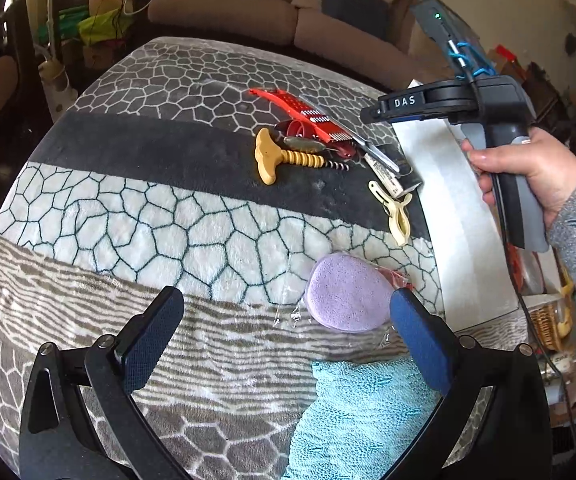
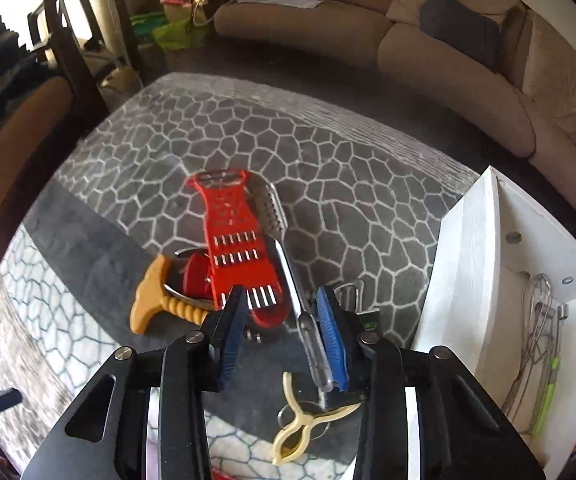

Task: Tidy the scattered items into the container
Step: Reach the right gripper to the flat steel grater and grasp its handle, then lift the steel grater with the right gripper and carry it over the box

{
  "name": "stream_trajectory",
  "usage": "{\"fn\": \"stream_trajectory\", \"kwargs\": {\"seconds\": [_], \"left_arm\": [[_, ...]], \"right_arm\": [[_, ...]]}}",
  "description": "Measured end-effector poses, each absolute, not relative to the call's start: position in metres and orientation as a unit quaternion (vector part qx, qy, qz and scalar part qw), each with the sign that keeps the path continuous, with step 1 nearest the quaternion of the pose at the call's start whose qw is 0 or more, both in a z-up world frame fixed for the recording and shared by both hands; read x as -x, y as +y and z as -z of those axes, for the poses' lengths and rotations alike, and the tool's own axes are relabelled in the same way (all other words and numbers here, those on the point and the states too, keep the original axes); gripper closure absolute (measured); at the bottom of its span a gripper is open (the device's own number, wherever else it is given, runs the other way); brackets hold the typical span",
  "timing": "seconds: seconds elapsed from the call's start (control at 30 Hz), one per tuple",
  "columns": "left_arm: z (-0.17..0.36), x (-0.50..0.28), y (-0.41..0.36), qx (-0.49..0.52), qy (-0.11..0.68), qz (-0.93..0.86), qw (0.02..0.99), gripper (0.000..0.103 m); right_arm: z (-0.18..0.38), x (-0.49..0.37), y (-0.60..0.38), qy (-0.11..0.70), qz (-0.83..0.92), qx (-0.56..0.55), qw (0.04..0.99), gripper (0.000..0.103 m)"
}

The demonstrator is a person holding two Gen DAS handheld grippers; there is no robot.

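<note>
Standing at the right edge of the blanket-draped surface (image 2: 328, 152): a white container (image 2: 488, 260). Holds a wire whisk (image 2: 536, 312) and, just beside it, a thin utensil with a green handle (image 2: 548, 396); cannot tell what else lies inside.

Lying outside it, on the blanket: a red slicer (image 2: 240, 248) overlapping a metal grater (image 2: 276, 208), with a yellow corkscrew (image 2: 160, 300) touching the same heap. Resting nearer the camera, just apart from that heap, a cream clip (image 2: 304, 428). Sitting well apart from these, a purple sponge (image 1: 344, 292) in clear wrap, next to a teal towel (image 1: 360, 408).

Hovers above the heap, beside the container wall: the right hand-held gripper (image 2: 281, 292), partly spread, pinching nothing, with the grater's handle seen below, close to its right pad. Points down at the blanket: the left hand-held gripper (image 1: 287, 294), spread wide and gripping nothing, the sponge just beside its right finger.
</note>
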State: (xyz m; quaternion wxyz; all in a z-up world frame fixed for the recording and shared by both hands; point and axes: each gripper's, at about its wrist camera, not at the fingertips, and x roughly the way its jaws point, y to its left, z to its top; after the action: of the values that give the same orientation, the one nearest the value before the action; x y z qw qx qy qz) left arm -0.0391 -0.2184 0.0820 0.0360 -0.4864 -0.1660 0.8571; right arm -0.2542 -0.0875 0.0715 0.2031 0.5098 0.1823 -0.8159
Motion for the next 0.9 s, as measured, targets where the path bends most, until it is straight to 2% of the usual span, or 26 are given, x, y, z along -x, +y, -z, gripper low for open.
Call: {"fn": "stream_trajectory", "kwargs": {"seconds": [0.1,0.37,0.4,0.47,0.57,0.73,0.9], "left_arm": [[-0.084,0.039,-0.219,0.481,-0.169,-0.859,0.039,0.000],[-0.083,0.039,-0.215,0.484,-0.182,-0.854,0.050,0.000],[-0.083,0.039,-0.214,0.484,-0.181,-0.855,0.051,0.000],[-0.083,0.039,-0.213,0.484,-0.182,-0.855,0.052,0.000],[-0.083,0.039,-0.214,0.484,-0.186,-0.853,0.054,0.000],[-0.076,0.039,-0.230,0.488,-0.241,-0.837,0.063,0.000],[-0.063,0.038,-0.248,0.497,-0.283,-0.819,0.044,0.000]], "right_arm": [[-0.048,0.262,-0.087,0.200,0.792,-0.541,0.198,0.070],[-0.023,0.267,-0.089,0.233,0.788,-0.538,0.188,0.071],[-0.023,0.269,-0.089,0.225,0.789,-0.539,0.191,0.074],[-0.022,0.272,-0.091,0.221,0.787,-0.543,0.192,0.088],[-0.021,0.268,-0.098,0.248,0.783,-0.538,0.192,0.091],[-0.032,0.252,-0.092,0.206,0.785,-0.547,0.206,0.092],[-0.045,0.202,-0.068,0.167,0.770,-0.563,0.248,0.089]]}}
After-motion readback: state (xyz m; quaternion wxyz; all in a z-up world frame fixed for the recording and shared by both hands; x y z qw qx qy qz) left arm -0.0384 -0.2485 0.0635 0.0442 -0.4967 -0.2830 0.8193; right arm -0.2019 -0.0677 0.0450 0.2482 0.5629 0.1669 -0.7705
